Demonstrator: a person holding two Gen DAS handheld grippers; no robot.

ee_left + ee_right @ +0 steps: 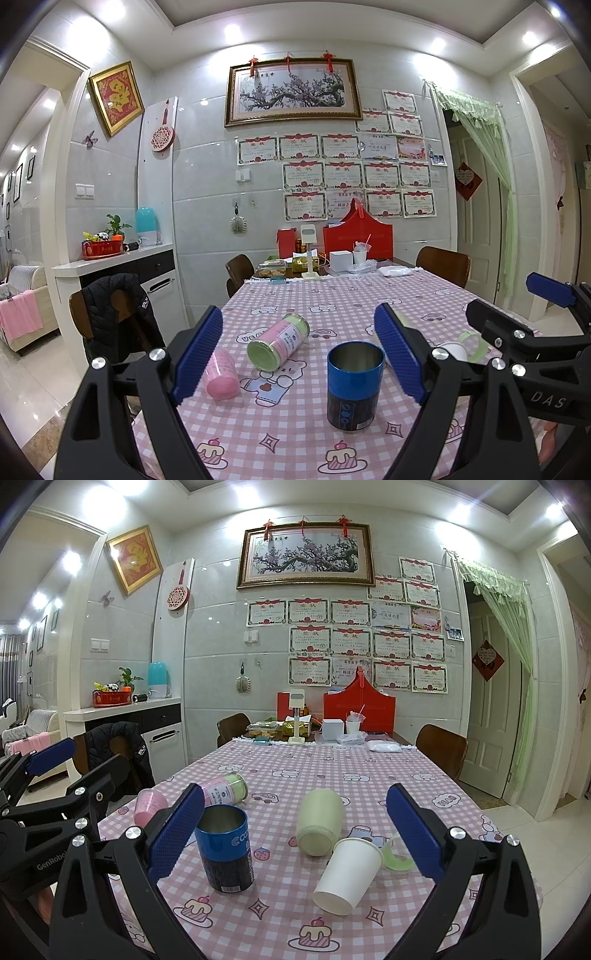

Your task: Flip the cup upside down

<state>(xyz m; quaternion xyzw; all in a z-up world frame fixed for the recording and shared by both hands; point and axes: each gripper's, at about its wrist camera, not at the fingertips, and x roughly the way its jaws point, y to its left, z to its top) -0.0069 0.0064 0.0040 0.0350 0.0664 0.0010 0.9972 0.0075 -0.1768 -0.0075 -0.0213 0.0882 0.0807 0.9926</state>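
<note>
A blue metal cup (354, 386) stands upright, mouth up, on the pink checked tablecloth (295, 443); it also shows in the right wrist view (225, 847). My left gripper (299, 354) is open and empty, the cup between and just ahead of its blue pads. My right gripper (295, 834) is open and empty, with a white paper cup (347, 873) lying on its side between its fingers. The right gripper shows at the right edge of the left wrist view (517, 317).
A pink cup (221, 374) and a pink-and-green tin (279, 341) lie on their sides at the left. A pale green cup (319, 821) lies on its side beside a green tape roll (397, 858). Boxes and clutter stand at the far table end (332, 254). Chairs surround the table.
</note>
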